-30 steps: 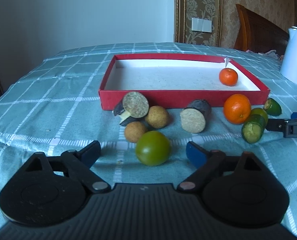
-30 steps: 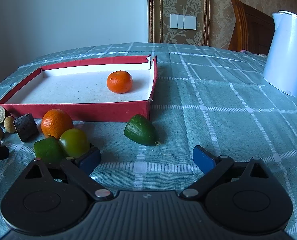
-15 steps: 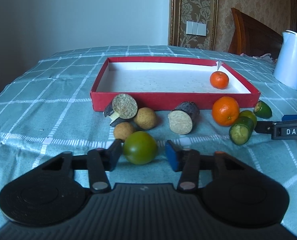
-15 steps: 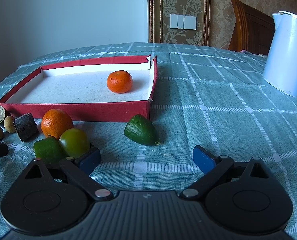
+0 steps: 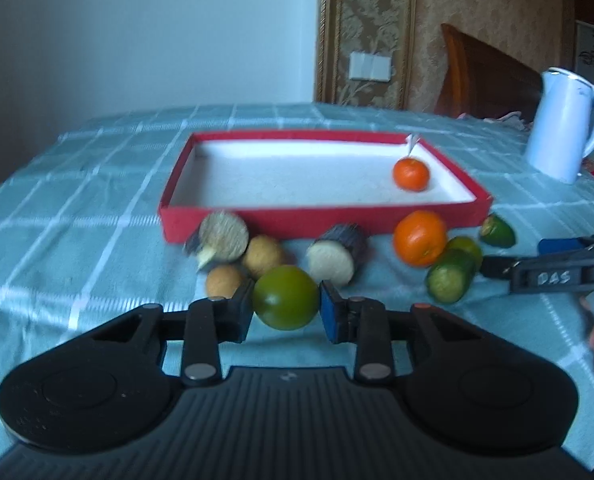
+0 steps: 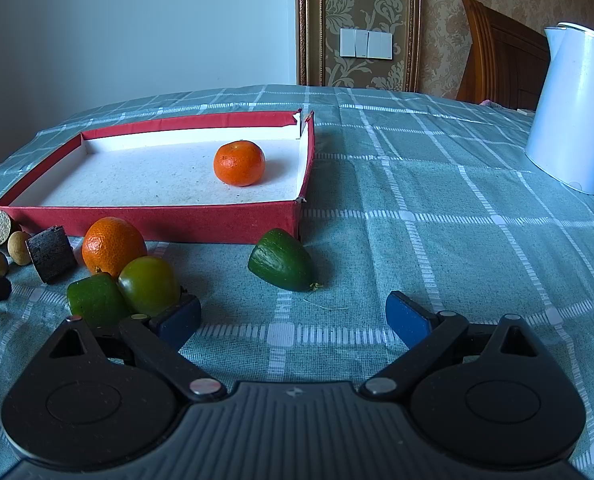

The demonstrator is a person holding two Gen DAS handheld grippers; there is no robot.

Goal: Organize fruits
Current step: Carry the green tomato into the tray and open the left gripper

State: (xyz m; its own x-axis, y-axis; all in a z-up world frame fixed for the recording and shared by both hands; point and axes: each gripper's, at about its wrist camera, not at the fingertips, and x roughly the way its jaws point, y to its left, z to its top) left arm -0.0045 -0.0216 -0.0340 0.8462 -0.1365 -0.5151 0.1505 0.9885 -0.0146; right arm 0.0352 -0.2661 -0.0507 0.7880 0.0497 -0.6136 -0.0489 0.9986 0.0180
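Gripping the green tomato (image 5: pixel 285 302), your left gripper (image 5: pixel 285 309) faces the red tray (image 5: pixel 257 222) straight ahead, while your right gripper (image 6: pixel 293 318) hovers with jaws spread wide.

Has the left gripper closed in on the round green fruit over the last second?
Yes. The left gripper has shut on the round green fruit; against the red tray, the view has risen, so the fruit looks lifted off the tablecloth.
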